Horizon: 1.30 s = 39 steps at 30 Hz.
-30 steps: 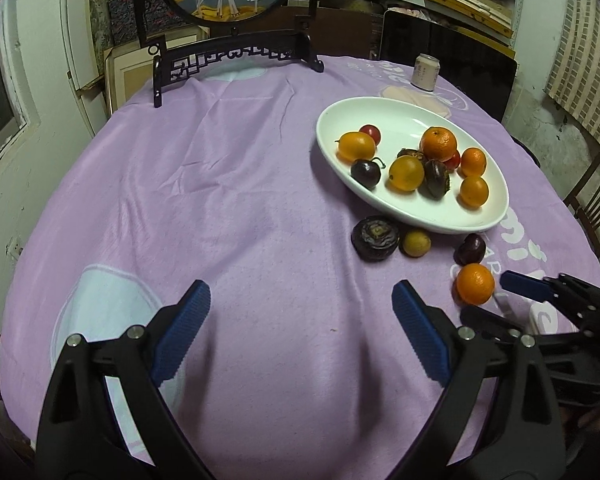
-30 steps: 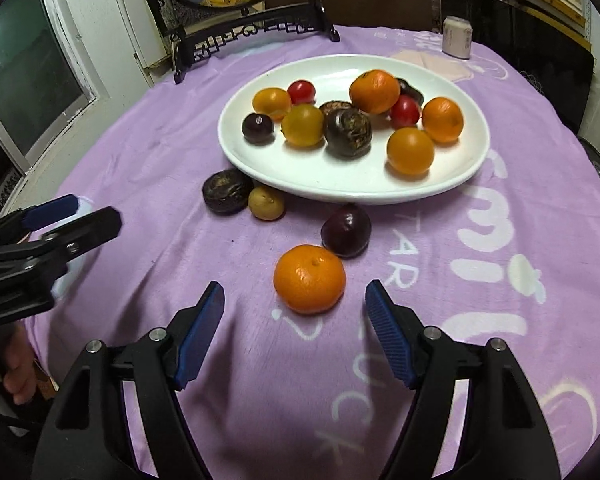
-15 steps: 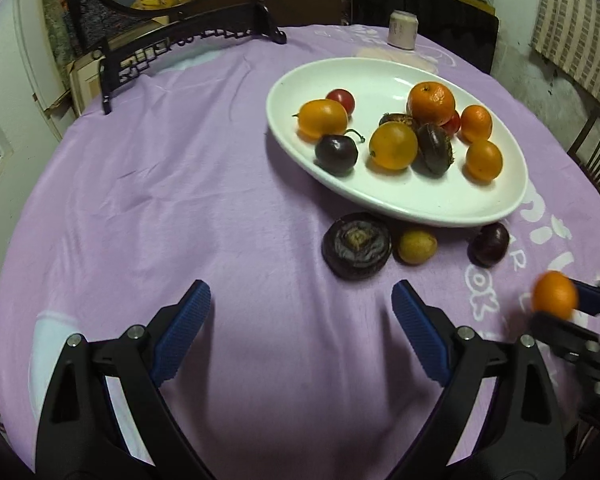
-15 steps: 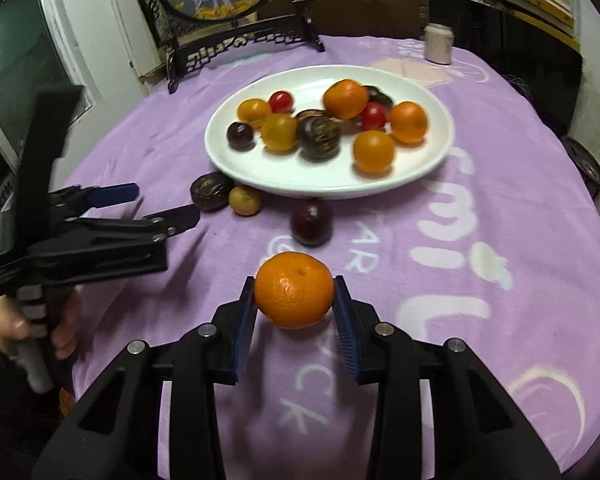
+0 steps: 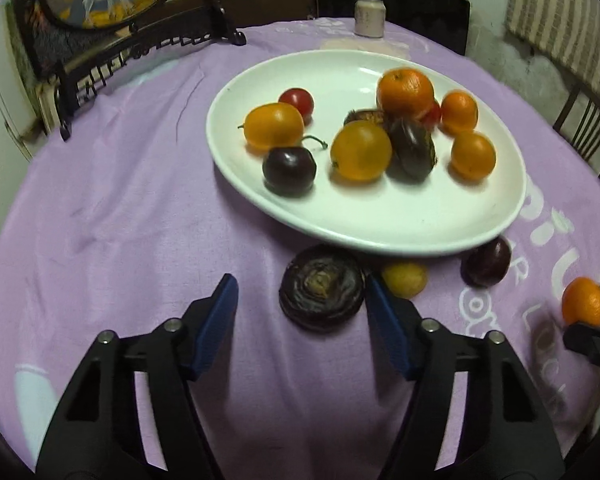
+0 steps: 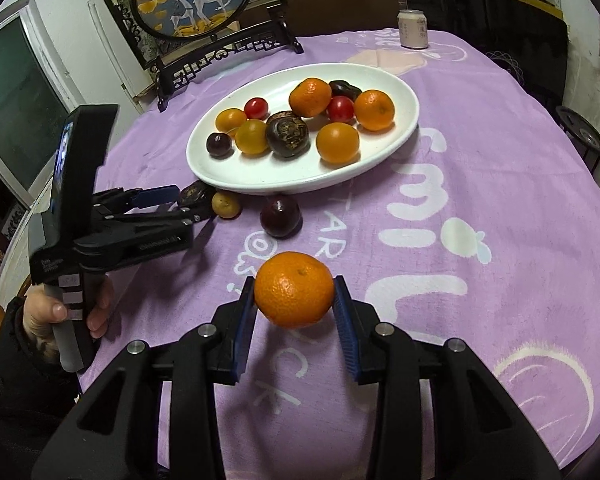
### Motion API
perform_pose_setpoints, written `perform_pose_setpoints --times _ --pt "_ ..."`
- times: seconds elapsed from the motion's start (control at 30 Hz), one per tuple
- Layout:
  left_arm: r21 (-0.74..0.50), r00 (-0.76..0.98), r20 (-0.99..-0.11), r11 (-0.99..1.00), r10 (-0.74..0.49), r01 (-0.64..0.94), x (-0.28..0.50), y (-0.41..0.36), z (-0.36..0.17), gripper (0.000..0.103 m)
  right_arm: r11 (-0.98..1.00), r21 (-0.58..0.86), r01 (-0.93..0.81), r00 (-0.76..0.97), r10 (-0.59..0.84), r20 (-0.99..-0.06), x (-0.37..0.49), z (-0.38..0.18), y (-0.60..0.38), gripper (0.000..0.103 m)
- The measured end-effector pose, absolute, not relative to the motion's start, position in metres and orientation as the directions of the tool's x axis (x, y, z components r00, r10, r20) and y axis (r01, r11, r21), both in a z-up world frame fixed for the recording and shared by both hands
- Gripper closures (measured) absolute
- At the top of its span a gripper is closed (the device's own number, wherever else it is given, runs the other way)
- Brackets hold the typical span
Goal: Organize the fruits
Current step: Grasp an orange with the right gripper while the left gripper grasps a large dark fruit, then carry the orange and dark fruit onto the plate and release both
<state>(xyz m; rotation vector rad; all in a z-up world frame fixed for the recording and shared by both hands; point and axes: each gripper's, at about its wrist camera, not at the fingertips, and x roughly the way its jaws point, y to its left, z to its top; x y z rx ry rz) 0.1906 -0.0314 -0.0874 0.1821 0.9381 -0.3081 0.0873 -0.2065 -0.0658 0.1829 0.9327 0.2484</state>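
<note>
**Mandarin pinched, dark fruit flanked**

Right gripper (image 6: 294, 312) raised clear of the purple cloth (image 6: 480, 200), fingers (image 6: 346, 332) pinching a mandarin (image 6: 294, 294) from both sides. Left gripper (image 5: 298, 310) low over the counter, gripped by a hand (image 6: 60, 316), fingers (image 5: 216, 320) spread wide either side of a wrinkled dark fruit (image 5: 322, 292), not touching it. Beside that, a small yellow fruit (image 5: 404, 279) and a dark plum (image 5: 486, 261), all just short of the white plate (image 5: 400, 216) heaped with fruit. White cloth lettering only partly legible: "AR", "CK". Can (image 6: 413, 29) at the far edge, label unreadable.
</note>
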Motion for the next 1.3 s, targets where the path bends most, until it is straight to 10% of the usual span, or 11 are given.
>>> perform_pose_setpoints --times 0.07,0.7,1.3 --pt "0.02 0.555 -0.81 0.937 -0.188 0.348 0.187 -0.032 -0.086 0.064 0.955 0.267 -0.128 0.572 0.291 -0.767 0.087 -0.065 -0.208 0.065" --pt "-0.051 0.623 -0.734 0.937 -0.27 0.347 0.122 -0.025 -0.024 0.064 0.957 0.246 -0.153 0.596 0.288 -0.75 0.099 -0.048 -0.202 0.065" --pt "-0.026 0.546 -0.821 0.967 -0.165 0.254 0.298 -0.076 -0.023 0.064 0.973 0.154 -0.173 0.625 0.229 -0.746 0.223 -0.034 -0.201 0.065"
